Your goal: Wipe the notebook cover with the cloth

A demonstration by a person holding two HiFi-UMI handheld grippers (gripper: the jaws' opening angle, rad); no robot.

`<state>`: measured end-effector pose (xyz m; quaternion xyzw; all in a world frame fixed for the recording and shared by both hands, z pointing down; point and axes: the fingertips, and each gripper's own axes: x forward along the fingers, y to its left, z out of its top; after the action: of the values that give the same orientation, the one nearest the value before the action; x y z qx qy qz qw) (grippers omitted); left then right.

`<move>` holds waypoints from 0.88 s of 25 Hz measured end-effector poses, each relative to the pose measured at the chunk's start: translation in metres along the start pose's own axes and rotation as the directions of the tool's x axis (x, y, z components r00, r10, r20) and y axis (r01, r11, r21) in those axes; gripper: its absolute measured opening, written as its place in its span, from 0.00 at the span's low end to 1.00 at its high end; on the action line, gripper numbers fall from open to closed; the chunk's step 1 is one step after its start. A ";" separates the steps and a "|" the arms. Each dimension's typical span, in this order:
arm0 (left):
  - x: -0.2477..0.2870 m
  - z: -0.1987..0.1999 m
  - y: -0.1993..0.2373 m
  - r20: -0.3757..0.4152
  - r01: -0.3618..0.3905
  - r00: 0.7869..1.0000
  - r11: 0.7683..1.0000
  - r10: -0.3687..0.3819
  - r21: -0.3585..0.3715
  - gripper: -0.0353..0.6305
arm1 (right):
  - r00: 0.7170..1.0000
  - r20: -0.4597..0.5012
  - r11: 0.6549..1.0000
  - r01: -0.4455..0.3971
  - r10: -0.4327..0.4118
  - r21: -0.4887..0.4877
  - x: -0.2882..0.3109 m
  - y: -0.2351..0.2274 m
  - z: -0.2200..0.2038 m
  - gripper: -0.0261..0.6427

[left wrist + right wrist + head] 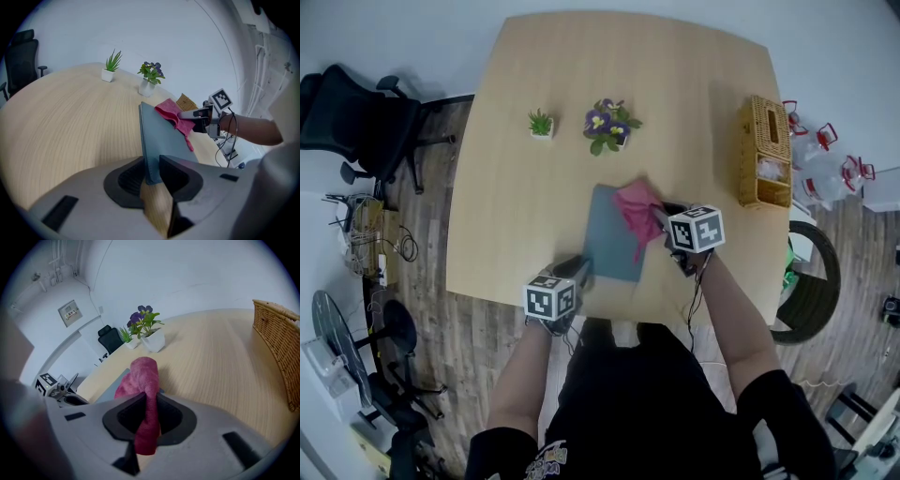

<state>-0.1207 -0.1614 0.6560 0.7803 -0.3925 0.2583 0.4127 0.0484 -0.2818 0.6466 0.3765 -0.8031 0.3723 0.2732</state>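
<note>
Head view showed the grey notebook flat on the counter in front of you, its long axis running away from you toward the flowering plant. Your left tool was clenched on its near left corner. Your right tool grasped the pink cloth, which lay over the far right corner. The wicker basket at the right edge held something pale, too small to identify.
</note>
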 end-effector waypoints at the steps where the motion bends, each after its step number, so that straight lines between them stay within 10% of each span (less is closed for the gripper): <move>1: 0.000 0.000 0.000 0.000 0.000 1.000 1.000 0.000 0.000 0.19 | 1.000 0.006 1.000 0.007 -0.007 0.004 0.000 -0.003 0.002 0.14; 15: -0.007 0.002 0.002 0.052 -0.044 0.998 0.998 0.045 -0.033 0.18 | 0.990 0.132 0.999 0.050 -0.052 0.018 -0.019 -0.009 0.026 0.14; 22: -0.042 0.034 -0.013 0.224 -0.121 0.965 0.990 0.133 -0.069 0.12 | 0.973 0.228 0.999 -0.022 0.033 -0.047 -0.058 0.012 0.042 0.14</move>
<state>-0.1311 -0.1691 0.6018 0.7665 -0.4934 0.1819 0.3686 0.0648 -0.2874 0.5761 0.3997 -0.8423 0.3125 0.1818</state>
